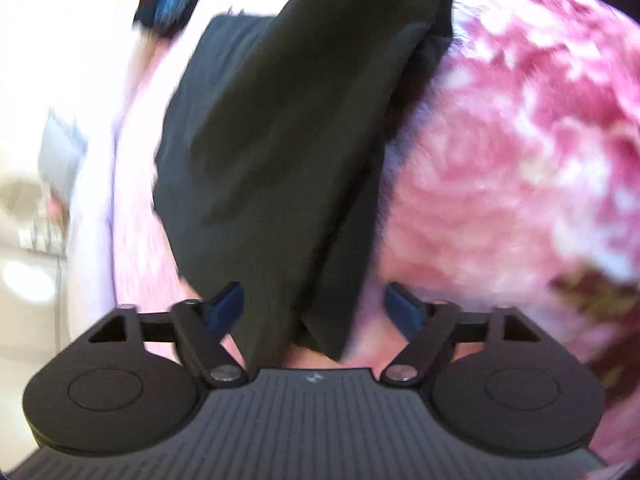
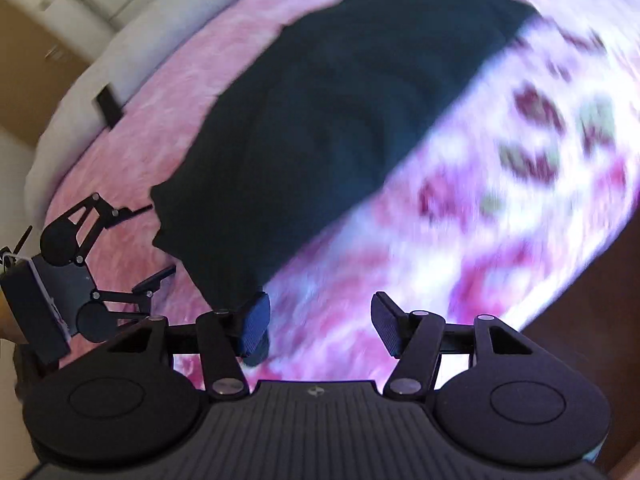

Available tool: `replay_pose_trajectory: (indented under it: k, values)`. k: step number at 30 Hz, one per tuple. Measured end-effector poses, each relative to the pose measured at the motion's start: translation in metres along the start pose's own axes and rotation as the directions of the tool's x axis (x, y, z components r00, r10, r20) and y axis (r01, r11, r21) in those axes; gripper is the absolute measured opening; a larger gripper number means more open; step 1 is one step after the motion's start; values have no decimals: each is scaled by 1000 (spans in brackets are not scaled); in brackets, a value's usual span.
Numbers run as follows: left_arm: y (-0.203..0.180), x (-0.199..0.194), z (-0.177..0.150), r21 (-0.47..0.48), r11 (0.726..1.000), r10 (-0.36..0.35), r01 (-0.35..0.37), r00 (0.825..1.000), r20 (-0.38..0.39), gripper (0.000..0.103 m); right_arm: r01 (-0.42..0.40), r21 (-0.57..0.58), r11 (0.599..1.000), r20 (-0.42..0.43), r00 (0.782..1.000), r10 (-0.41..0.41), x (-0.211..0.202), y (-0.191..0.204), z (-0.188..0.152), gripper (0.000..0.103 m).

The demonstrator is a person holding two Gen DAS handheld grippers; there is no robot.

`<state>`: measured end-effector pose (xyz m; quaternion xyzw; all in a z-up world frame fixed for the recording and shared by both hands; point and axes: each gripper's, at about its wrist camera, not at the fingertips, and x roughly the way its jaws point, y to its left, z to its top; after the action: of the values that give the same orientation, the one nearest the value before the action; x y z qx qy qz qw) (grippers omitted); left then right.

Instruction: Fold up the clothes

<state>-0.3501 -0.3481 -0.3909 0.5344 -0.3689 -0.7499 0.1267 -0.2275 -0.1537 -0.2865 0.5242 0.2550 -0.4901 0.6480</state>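
a pink floral blanket (image 1: pixel 500 168) covers the bed beneath me, fuzzy and blotched with deep pink and white. in my left wrist view a blue and black object (image 1: pixel 168 4) lies far ahead and to the left of my jaws, too blurred to name. in my right wrist view a white mattress edge (image 2: pixel 132 36) runs along the far left, and a small black flat object (image 2: pixel 108 105) sits at the blanket's border there, too small to identify. nothing lies between my jaws and the cloth.

the dark garment (image 1: pixel 280 148) is spread on the blanket, folded over on itself with a raised fold running away from me. in my left wrist view its near corner reaches down between the fingers of my left gripper (image 1: pixel 316 308), whose jaws are spread wide and released; the cloth passes close to the left blue pad (image 1: pixel 226 306) and i cannot tell if it touches.

my right gripper (image 2: pixel 316 324) also has its jaws spread apart, grasping nothing. the garment (image 2: pixel 328 120) lies ahead and to the left, its near tip by the left pad (image 2: pixel 254 326). the left gripper (image 2: pixel 154 244) shows at that view's far left, beside the cloth's left edge.
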Motion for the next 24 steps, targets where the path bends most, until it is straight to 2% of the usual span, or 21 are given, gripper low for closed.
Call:
replay_pose_trajectory:
  k: [1, 2, 3, 5, 7, 9, 11, 14, 16, 19, 22, 23, 24]
  values:
    - [2, 2, -3, 20, 1000, -4, 3, 1000, 24, 73, 16, 18, 1000, 2, 1000, -16, 2, 4, -6, 60]
    - [9, 2, -8, 15, 1000, -17, 17, 1000, 23, 45, 32, 16, 999, 5, 999, -32, 3, 8, -10, 60]
    - [15, 1, -13, 9, 999, -31, 31, 999, 22, 10, 48, -9, 999, 9, 999, -48, 3, 15, -14, 60]
    - [28, 1, -23, -2, 998, -59, 59, 998, 21, 9, 80, -88, 993, 23, 997, -79, 2, 30, -20, 61]
    - [40, -1, -33, -12, 996, -83, 83, 996, 22, 8, 118, -214, 970, 43, 993, -111, 0, 47, -24, 62]
    - [53, -14, -46, -14, 996, -82, 83, 996, 43, 8, 178, -376, 909, 88, 984, -156, 5, 69, -32, 72]
    - [59, -19, -47, 1, 996, -93, 93, 994, 62, 8, 246, -532, 810, 149, 969, -196, 11, 92, -42, 79]
    - [61, -14, -42, 4, 993, -115, 115, 991, 75, 8, 310, -704, 639, 214, 951, -225, 34, 120, -57, 82]
    - [62, -8, -42, -31, 990, -138, 141, 987, 85, 8, 329, -784, 527, 232, 942, -243, 53, 133, -65, 82]
    - [53, 3, -49, -30, 989, -139, 142, 987, 87, 9, 329, -857, 396, 254, 939, -230, 73, 144, -77, 83]
    - [38, 4, -52, -20, 995, -96, 97, 993, 76, 27, 337, -897, 286, 275, 932, -238, 89, 147, -85, 76]
    - [34, 4, -52, -17, 997, -80, 82, 994, 75, 50, 339, -907, 250, 281, 929, -241, 94, 148, -88, 75]
    - [31, 3, -52, -11, 998, -61, 62, 994, 90, 56, 340, -910, 238, 283, 928, -243, 95, 148, -89, 75]
